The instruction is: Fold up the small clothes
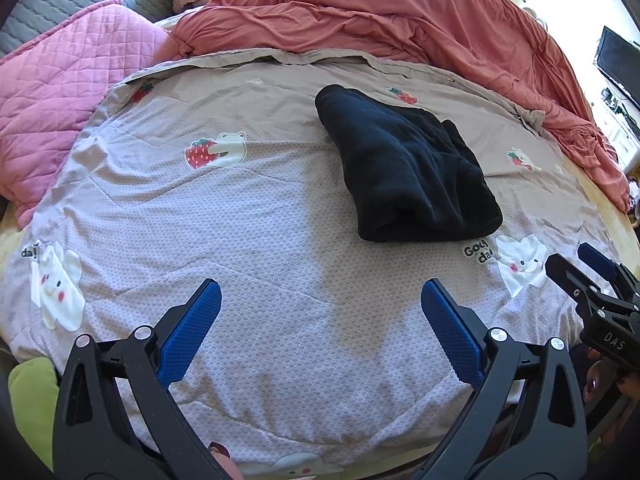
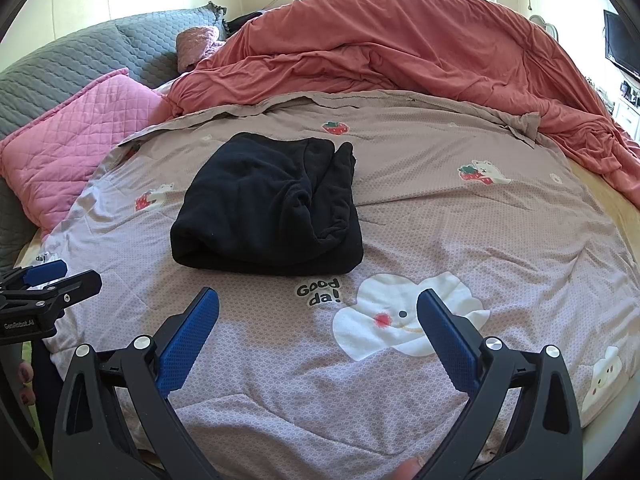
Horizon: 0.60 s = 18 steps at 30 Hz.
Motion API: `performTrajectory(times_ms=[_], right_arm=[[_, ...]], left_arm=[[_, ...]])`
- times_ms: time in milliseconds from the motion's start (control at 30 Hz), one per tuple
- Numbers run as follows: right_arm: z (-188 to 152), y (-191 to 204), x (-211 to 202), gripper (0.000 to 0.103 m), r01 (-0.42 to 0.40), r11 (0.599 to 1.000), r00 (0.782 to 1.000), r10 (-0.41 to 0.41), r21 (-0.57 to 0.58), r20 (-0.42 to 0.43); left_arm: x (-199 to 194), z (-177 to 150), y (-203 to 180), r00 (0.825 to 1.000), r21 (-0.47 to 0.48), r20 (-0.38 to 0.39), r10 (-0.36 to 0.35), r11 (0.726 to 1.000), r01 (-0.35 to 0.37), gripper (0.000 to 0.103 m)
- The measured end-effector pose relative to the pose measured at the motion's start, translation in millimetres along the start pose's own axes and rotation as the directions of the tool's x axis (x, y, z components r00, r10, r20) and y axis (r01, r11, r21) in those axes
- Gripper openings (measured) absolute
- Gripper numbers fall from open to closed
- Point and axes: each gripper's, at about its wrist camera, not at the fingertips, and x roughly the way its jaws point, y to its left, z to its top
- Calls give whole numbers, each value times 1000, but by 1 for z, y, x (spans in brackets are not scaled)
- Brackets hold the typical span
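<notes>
One dark navy fleece garment, folded into a chunky bundle, sitting on the printed quilt ahead of both grippers and touching neither. Looks soft and thick, rolled fold edge facing the cameras, some loose bunched fabric along its right side. Ahead and left of the right gripper, ahead and right of the left gripper. Both spread wide, blue pads well apart, nothing between them, just hovering over the quilt near its front edge. Right gripper also showing at the right edge of the left wrist view, left one at the left edge of the right wrist view. "Good da!" lettering and a white cartoon face just in front of the bundle, strawberry bear prints scattered around. Further out past the garment, a rumpled coral duvet, pink quilted pillow off to the left, grey quilted pillow behind it.
</notes>
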Motion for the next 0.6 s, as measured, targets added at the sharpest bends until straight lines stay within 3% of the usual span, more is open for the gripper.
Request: performTrajectory(times_ms=[600], right_arm=[[2, -2, -1, 99, -3, 1000, 1000, 3, -3, 1]], left_arm=[[2, -1, 0, 1000, 9, 5, 11, 1000, -11, 94]])
